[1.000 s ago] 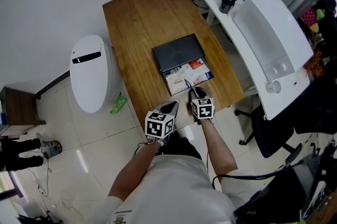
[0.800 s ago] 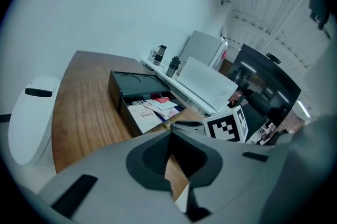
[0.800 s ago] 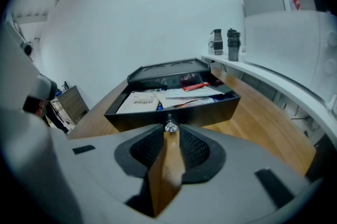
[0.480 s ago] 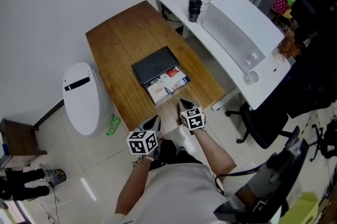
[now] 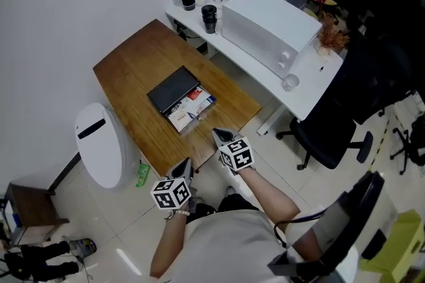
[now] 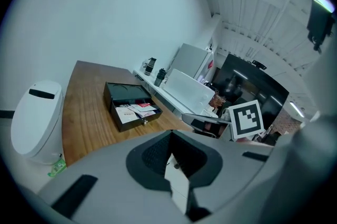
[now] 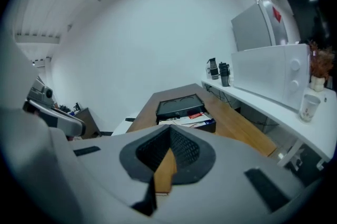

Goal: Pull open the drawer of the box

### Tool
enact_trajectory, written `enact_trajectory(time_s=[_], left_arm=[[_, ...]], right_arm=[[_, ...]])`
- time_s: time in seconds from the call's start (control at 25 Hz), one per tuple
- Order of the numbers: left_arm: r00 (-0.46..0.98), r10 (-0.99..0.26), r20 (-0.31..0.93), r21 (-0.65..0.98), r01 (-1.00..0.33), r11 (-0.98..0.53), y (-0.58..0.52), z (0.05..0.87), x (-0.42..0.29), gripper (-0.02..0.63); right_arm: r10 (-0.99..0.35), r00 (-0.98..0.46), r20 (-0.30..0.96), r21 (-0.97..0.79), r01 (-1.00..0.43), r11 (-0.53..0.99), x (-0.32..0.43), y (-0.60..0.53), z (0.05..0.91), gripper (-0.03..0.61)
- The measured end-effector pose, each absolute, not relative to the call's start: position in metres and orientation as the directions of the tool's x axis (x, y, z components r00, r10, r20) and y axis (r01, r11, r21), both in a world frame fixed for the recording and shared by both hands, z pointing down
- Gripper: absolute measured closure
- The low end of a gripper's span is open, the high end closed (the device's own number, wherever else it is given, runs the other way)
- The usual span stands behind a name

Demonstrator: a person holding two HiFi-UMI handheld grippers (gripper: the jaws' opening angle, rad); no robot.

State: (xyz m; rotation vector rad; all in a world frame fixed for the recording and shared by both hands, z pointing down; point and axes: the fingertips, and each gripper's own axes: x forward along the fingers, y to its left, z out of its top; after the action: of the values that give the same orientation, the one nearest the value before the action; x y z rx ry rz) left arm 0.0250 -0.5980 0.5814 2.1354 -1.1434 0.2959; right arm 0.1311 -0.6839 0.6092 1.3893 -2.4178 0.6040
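Sitting mid-frame in the head view, the black box point(image 5: 171, 89) rests on the bench point(image 5: 126, 72), its drawer point(image 5: 207, 104) pulled out, full of papers point(image 5: 184, 114) with unreadable print. Left gripper view: the left hand-held gripper point(image 6: 171, 157) has its jaws together, empty. Right gripper view: the right hand-held gripper point(image 7: 167, 157) has jaws that have just been closing, with nothing between them.

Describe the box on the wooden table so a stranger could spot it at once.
Find the brown wooden table beside the long white desk. The only thing on it is a flat black box, its drawer pulled out toward the person and full of papers, one red.
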Motion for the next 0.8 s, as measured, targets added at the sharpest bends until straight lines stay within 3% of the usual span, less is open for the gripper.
enact_trajectory(time_s=[0.36, 0.6, 0.8], left_arm=[[0.675, -0.615, 0.406, 0.421, -0.736, -0.530, -0.567, 0.535, 0.017, 0.611], [0.718, -0.597, 0.357, 0.433, -0.694, -0.575, -0.526, 0.520, -0.025, 0.611], [0.740, -0.565, 0.363, 0.467, -0.670, -0.577, -0.494, 0.536, -0.054, 0.611]], right_arm=[[-0.835, -0.414, 0.363, -0.311, -0.898, 0.310, 0.136, -0.603, 0.566, 0.589], [-0.860, -0.394, 0.324, -0.393, -0.883, 0.256, 0.082, -0.540, 0.555, 0.591], [-0.852, -0.378, 0.361, -0.377, -0.895, 0.238, 0.049, -0.492, 0.563, 0.591]])
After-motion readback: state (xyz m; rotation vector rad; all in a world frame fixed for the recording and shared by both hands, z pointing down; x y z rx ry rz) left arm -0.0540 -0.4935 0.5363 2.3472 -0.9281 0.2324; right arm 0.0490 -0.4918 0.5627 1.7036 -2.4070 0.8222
